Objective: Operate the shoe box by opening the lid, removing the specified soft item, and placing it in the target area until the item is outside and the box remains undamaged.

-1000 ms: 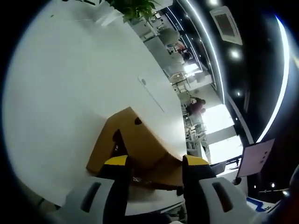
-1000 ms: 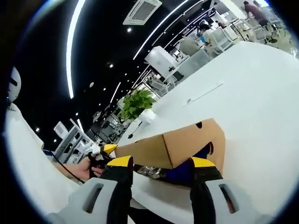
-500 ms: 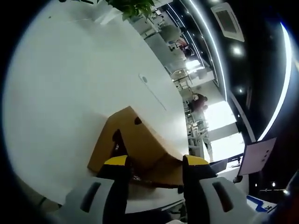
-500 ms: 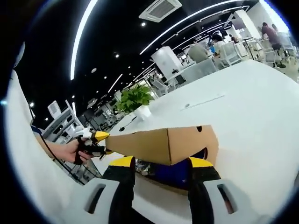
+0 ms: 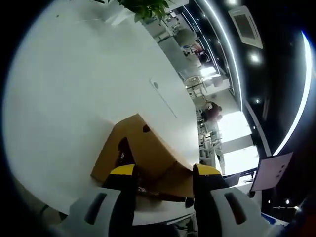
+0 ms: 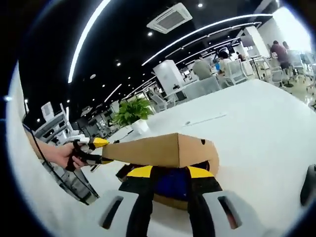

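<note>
- Right gripper view: broad white table (image 6: 266,123), carrying the brown cardboard shoe box (image 6: 163,163) near the edge where the person stands.
- The box's brown cardboard lid (image 6: 158,149) is raised like a roof; its long axis runs from the left gripper (image 6: 96,144), which pinches the lid's far end in a person's hand, towards the holed end panel.
- Left gripper view: the left gripper (image 5: 160,172) has its yellow-tipped jaws set apart on either side of the lid's edge; whether they truly clamp it cannot be told there.
- Dark blue soft item (image 6: 170,183) lies inside the box, under the lid, straight ahead of the right gripper (image 6: 166,173), which is the nearer one.
- The right jaws are close together at the opening, touching or just short of the blue item; a grasp cannot be confirmed.
</note>
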Motion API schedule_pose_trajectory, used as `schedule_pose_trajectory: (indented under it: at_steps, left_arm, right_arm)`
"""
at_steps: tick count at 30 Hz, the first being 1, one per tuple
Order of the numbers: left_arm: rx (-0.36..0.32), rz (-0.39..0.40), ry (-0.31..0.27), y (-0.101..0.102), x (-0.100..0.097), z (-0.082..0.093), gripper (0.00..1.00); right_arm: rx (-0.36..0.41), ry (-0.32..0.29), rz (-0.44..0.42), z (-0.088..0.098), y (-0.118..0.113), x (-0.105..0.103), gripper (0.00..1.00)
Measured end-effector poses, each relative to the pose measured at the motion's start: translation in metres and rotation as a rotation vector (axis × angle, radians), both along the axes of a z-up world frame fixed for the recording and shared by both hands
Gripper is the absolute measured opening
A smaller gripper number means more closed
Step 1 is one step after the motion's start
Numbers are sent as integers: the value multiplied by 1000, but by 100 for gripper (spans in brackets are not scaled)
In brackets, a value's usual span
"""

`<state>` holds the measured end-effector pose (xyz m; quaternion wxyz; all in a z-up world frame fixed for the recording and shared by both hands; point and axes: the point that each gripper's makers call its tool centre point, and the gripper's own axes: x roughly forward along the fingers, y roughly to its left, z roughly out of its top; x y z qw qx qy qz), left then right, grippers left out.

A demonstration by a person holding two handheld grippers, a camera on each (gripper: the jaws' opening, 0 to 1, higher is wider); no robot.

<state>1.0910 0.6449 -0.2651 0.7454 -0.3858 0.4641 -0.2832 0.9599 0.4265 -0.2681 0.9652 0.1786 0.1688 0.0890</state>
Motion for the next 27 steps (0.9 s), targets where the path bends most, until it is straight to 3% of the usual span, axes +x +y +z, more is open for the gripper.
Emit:
schedule_pose_trajectory:
  at_steps: [2,4,6,8,12,15,17,27]
  left_arm:
    - [-4,5,10,0,-1,1,45]
    - [-5,9,16,0,-1,1,45]
    - [1,13,17,0,-2,1,45]
    - [-1,22,16,0,-3,1,45]
    - [-2,34,18,0,-2,2,45]
    - [-7,36,23,-1,0,3,45]
    - [-13,34,27,-1,0,4,45]
    - [-19,30,28,-2,-1,5,45]
  right_arm:
    - [0,6,-6,-1,0,-5,23]
    - [-57,-2,-32,-4,-6,-8,21]
    - [-43,9,-42,-6,-5,-9,23]
    - [-288,39,-80,-14,-20,-8,26]
    - [-378,-20,-85,-7,-20,4,39]
    - [-504,-71,-88,-3,-20,11,39]
    - [-593,-140,-84,3,-20,17,39]
    - [-585,-155,-110,3,-22,24,42]
